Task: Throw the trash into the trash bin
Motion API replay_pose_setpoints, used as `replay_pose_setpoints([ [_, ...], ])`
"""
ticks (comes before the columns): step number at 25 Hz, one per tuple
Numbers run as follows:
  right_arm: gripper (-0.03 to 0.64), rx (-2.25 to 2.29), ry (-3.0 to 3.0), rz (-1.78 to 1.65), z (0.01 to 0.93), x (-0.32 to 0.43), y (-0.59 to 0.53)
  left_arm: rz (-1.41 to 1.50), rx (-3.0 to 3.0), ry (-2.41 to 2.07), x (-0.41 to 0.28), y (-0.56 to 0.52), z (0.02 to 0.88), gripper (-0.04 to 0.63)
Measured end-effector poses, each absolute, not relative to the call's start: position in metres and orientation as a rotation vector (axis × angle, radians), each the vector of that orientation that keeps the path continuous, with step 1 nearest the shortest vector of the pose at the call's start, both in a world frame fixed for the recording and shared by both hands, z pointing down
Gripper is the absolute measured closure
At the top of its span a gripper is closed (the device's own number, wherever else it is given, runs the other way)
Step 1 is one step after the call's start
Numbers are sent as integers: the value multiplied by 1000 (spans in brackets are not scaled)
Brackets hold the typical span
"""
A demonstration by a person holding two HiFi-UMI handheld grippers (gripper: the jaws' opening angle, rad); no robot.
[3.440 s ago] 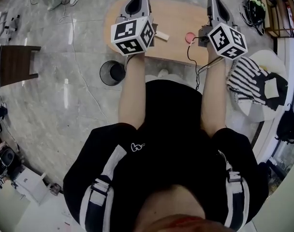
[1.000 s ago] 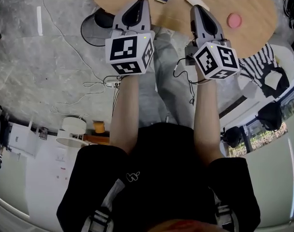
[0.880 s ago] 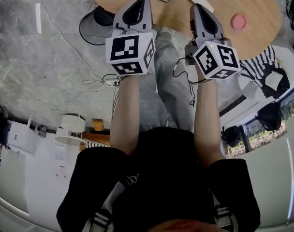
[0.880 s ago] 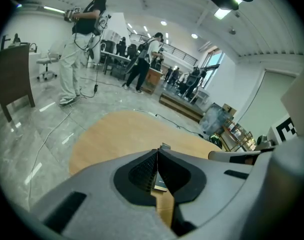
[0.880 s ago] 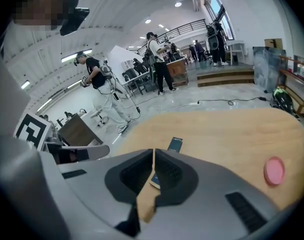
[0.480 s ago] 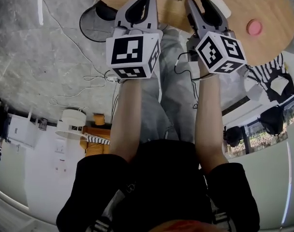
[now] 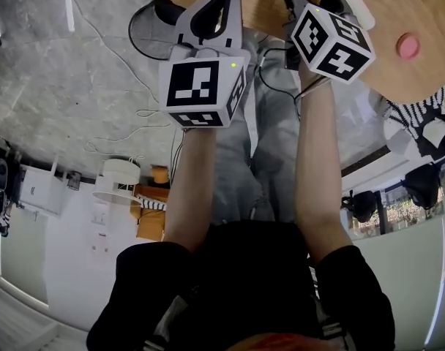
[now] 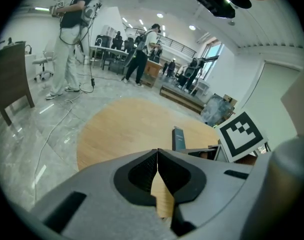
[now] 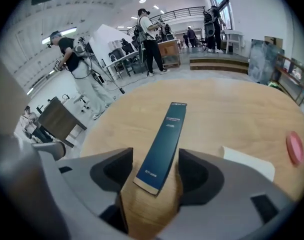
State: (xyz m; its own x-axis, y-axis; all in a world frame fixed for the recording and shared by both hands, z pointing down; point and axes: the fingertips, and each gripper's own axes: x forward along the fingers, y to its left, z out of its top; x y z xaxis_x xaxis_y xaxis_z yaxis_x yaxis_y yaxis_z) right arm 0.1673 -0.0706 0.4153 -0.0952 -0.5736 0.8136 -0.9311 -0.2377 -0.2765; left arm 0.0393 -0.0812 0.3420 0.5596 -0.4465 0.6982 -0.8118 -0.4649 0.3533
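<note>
Tools number two: the left tool [image 8: 157,153] has its jaws pressed together with nothing between them. The right tool [image 9: 155,156] has just been opening its jaws, which stand wide with the near end of one slim blue box [image 9: 164,134] between them, touched by neither side. That box lies flat on the round wooden worktop [image 9: 232,104]. Near it lie one white piece [image 9: 247,165] and, farther right, one pink disc [image 9: 294,148]. One dark trash bin [image 7: 161,12] stands on the floor by the worktop's edge.
</note>
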Motion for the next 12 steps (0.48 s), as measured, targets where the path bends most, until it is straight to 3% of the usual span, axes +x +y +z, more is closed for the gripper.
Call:
replay_pose_setpoints([
  [12, 371, 1777, -1480, 1263, 439, 166, -64, 671, 2068, -1066, 12, -67, 344, 584],
])
